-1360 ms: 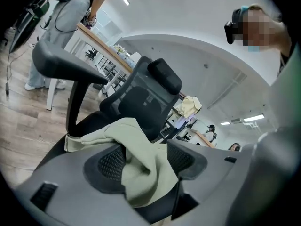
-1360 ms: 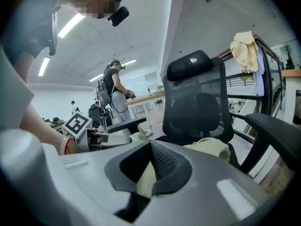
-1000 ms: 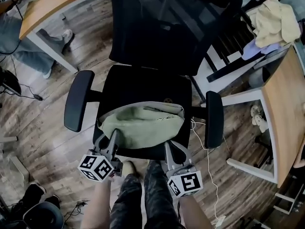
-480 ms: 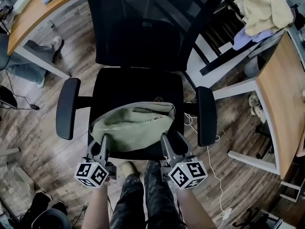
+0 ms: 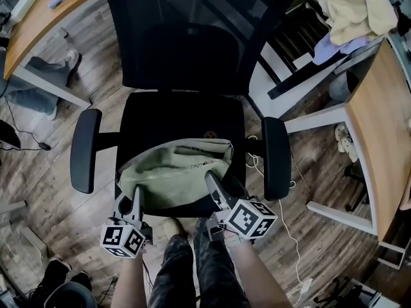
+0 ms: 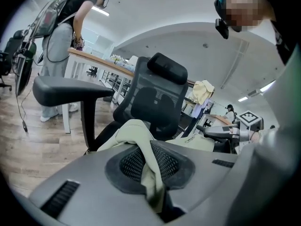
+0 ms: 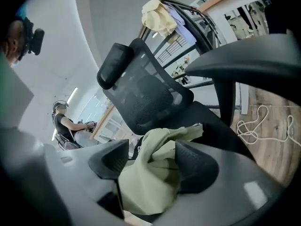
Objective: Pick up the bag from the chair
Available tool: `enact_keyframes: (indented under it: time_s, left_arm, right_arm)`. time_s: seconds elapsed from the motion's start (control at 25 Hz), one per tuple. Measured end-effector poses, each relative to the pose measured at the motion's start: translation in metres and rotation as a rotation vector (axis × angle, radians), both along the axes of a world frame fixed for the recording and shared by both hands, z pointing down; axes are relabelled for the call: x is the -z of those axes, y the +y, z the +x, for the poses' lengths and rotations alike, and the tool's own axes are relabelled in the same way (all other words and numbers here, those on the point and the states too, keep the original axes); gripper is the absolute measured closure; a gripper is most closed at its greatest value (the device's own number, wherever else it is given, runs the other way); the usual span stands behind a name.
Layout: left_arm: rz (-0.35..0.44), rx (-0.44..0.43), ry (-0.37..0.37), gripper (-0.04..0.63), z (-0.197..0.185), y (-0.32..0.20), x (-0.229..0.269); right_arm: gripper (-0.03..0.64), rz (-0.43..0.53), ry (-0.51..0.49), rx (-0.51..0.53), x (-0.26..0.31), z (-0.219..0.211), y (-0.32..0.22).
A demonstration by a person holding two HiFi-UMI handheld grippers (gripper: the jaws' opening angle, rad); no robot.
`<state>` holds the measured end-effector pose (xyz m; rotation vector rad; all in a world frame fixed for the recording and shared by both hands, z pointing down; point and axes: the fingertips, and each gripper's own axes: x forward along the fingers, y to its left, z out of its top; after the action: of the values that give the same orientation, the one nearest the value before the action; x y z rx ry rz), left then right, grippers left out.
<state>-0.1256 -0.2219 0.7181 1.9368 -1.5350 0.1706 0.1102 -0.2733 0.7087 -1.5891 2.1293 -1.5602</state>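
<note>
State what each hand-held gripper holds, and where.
Left hand-held gripper, just closed tighter, pinches the bag by its near left edge. Right hand-held gripper: jaws have just been opening; fabric between them, unheld.

The head view looks steeply down from above the near edge of the office chair [image 5: 183, 117], with its backrest [image 5: 192, 37] on the far side. The left gripper view sits low at the seat's near left, very close to the olive bag [image 6: 136, 135], facing the backrest past the left armrest [image 6: 70, 86]. The right gripper view, tilted, looks likewise from the near right. All three share the olive bag and the backrest.
</note>
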Motion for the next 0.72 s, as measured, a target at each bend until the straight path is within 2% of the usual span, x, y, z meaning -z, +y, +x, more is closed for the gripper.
enact_keyframes:
  time_s: [0.12, 0.28, 0.44, 0.6, 0.72]
  left_arm:
    - [0.006, -0.020, -0.035, 0.572, 0.000, 0.001, -0.003]
    - [0.008, -0.028, -0.046, 0.572, -0.001, 0.002, -0.005]
    - [0.007, -0.029, -0.046, 0.572, 0.001, 0.002, -0.003]
    - [0.011, -0.034, -0.036, 0.574, 0.003, 0.002, 0.000]
    - [0.022, -0.031, -0.020, 0.575, 0.003, 0.000, 0.004]
  right_arm:
    - [0.314, -0.031, -0.050, -0.021, -0.006, -0.003, -0.010]
    - [0.316, -0.064, -0.122, -0.033, -0.011, -0.011, -0.021]
    - [0.324, -0.066, -0.100, 0.009, -0.015, -0.019, -0.024]
    - [0.453, -0.045, -0.070, 0.030, -0.014, -0.016, -0.024]
    - [0.488, -0.011, -0.064, 0.055, -0.006, -0.018, -0.022]
